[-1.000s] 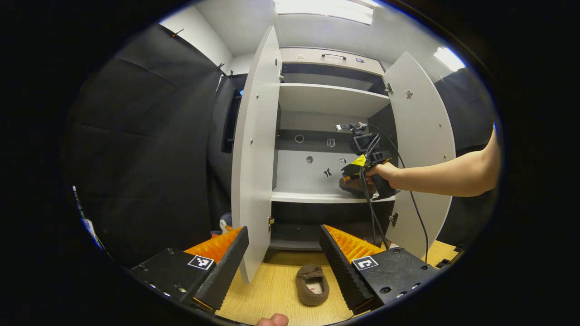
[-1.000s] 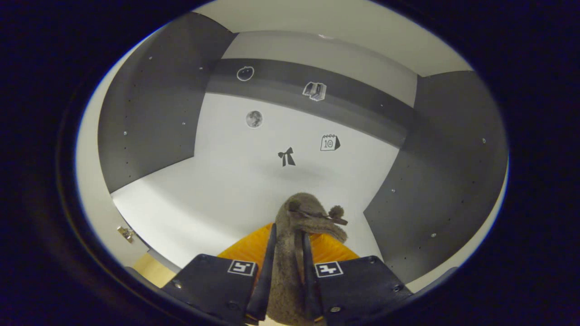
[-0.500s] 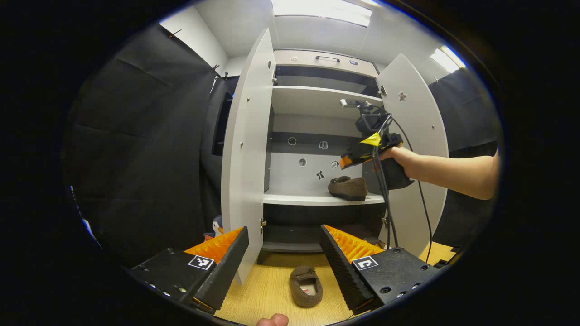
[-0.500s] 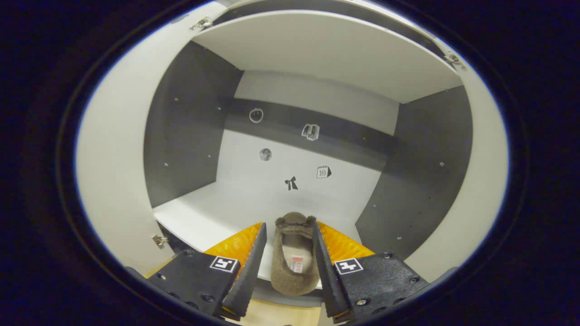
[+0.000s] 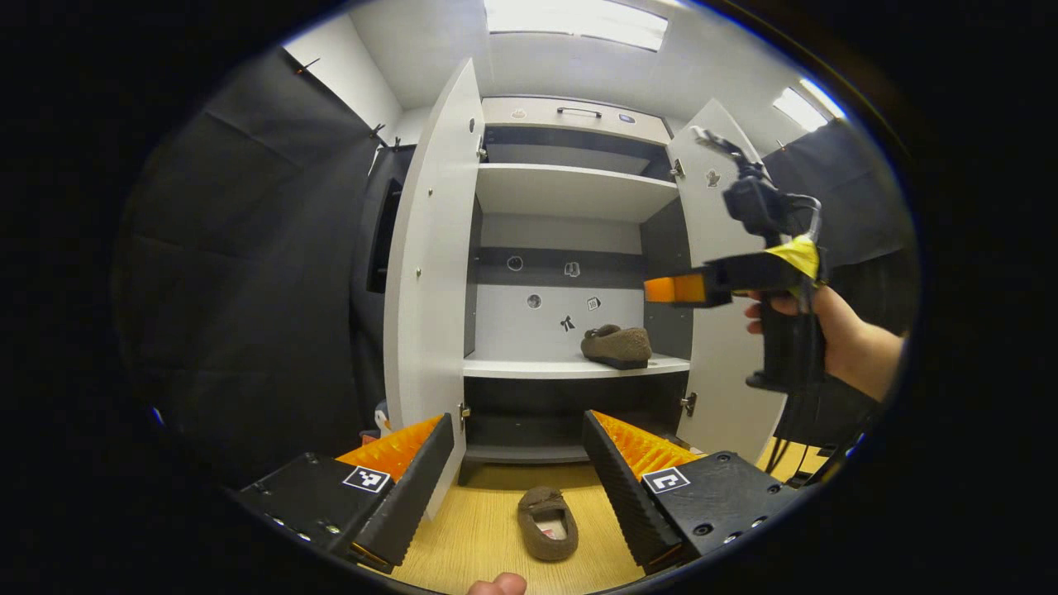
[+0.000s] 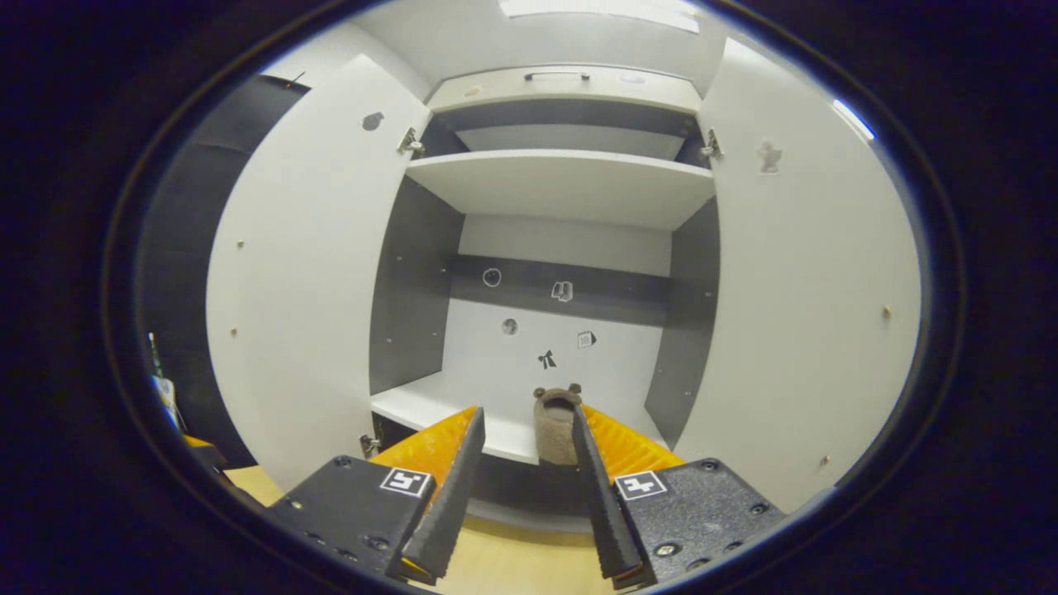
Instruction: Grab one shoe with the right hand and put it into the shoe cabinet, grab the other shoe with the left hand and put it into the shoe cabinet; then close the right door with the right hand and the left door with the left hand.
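Note:
One brown fuzzy shoe rests on the right part of the cabinet's middle shelf; the right gripper view shows this shoe beyond the fingers. My right gripper stands open and empty, drawn back out of the cabinet; in the left gripper view the right gripper is held by a hand in front of the right door. The second brown shoe lies on the wooden floor between my left gripper's open fingers. Both doors stand open, the left door included.
The white cabinet has an upper shelf and a dark lower bay. A small toy sits on the floor behind the left door. A cable hangs from the right gripper's handle. Wooden floor spreads before the cabinet.
The right gripper opened, left the shoe on the middle shelf and pulled back out of the cabinet to the right. The left gripper view shifted slightly; the floor shoe stayed put.

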The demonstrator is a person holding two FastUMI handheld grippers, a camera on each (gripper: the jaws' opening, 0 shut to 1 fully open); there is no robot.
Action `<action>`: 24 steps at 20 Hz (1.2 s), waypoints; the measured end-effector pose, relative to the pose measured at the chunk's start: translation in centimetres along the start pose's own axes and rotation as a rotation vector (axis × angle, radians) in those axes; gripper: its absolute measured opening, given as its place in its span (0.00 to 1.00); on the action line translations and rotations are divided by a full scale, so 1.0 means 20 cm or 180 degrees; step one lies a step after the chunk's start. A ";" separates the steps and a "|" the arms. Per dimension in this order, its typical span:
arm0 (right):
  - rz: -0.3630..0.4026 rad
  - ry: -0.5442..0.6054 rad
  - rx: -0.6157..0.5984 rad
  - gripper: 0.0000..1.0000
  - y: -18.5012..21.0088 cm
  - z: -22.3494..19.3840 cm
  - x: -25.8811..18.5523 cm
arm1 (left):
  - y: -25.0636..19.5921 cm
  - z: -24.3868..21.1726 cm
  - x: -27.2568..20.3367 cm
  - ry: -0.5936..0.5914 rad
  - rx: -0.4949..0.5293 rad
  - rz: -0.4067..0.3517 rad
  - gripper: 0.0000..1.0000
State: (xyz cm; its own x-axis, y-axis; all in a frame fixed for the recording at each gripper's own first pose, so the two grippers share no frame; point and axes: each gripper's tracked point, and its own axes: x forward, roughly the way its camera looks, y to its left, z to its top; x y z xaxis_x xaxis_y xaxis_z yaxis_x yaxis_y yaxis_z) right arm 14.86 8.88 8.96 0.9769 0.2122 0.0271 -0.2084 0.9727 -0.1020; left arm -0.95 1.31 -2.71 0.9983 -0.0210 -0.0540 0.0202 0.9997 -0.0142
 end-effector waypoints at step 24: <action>-0.0686 0.0120 0.0205 0.70 -0.14 -0.77 -0.83 | -0.20 -0.47 0.02 0.0912 -0.0256 -0.0351 0.95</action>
State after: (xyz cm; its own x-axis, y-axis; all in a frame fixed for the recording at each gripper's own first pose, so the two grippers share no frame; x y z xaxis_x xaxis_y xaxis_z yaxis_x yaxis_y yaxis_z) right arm -0.05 1.14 -6.50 1.0000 -0.0036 0.0041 0.0037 0.9994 -0.0340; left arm -1.08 -2.88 -12.11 0.9342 -0.1435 -0.3266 0.1118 0.9872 -0.1139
